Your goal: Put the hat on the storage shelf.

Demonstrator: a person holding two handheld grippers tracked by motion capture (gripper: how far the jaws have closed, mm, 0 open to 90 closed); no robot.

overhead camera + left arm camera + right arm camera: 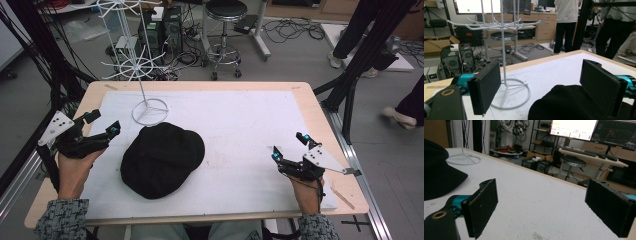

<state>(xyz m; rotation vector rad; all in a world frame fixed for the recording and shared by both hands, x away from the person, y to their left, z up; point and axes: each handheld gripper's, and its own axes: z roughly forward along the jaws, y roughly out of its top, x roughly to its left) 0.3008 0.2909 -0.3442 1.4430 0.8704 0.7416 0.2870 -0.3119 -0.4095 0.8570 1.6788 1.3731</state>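
Black cap (162,160) lying on the white-covered table (250,125) just in front of a white wire rack (145,100), left tongs (104,125) released beside the cap, right tongs (290,147) released, well apart

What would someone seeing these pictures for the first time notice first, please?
A black cap lies in the middle of the white mat, just in front of the ring base of a tall white wire rack. To either side, the left gripper and right gripper are held open, fingers empty.
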